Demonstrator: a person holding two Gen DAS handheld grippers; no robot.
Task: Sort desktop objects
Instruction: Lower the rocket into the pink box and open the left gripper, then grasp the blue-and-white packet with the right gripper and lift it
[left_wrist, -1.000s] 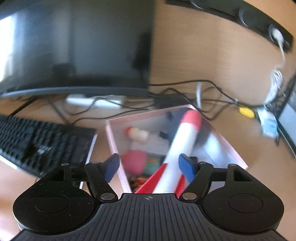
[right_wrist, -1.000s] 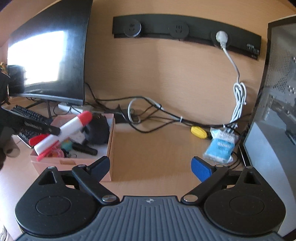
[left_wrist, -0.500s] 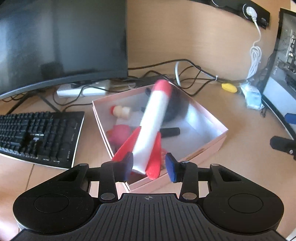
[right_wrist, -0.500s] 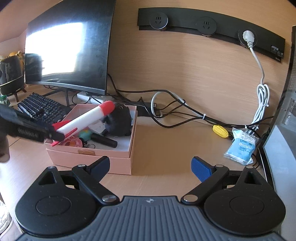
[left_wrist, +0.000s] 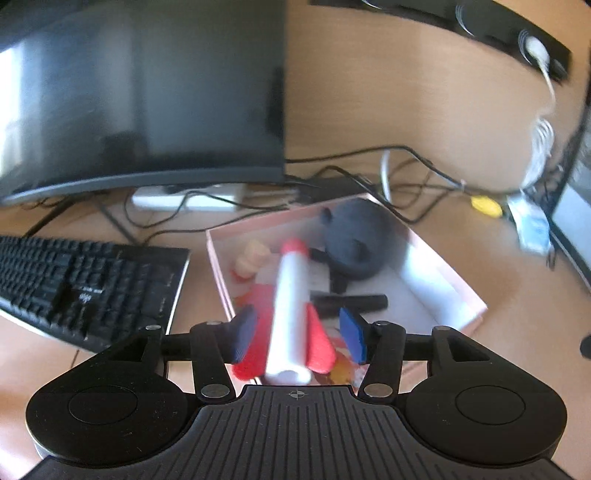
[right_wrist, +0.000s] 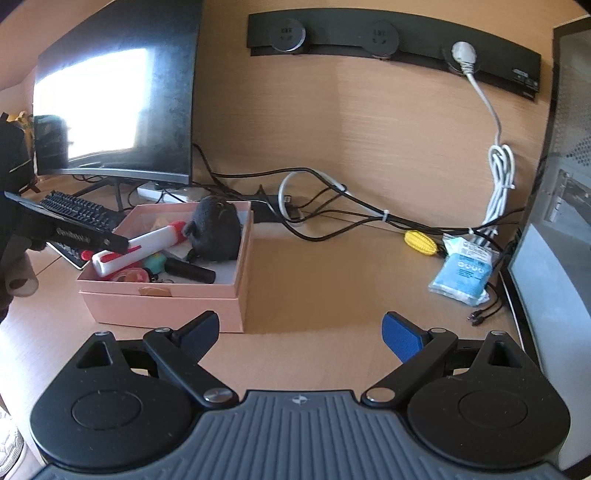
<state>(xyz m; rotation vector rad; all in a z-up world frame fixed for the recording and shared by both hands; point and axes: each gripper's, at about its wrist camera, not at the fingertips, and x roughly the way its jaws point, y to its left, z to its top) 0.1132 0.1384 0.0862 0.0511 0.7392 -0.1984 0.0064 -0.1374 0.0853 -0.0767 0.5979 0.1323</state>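
Rocket toy (left_wrist: 290, 306) had dropped into the pink box (left_wrist: 463, 291), lying loose between the left gripper's (left_wrist: 299, 334) newly parted fingers; right gripper (right_wrist: 301, 330) gaped empty.

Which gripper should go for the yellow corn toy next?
Right. The right gripper is open, empty and facing the corn toy across bare desk; the left gripper is over the pink box with the rocket.

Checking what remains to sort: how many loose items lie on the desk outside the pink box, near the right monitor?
2: a yellow corn-shaped toy beside the cables, and a blue packet right of it. Others may be hidden.
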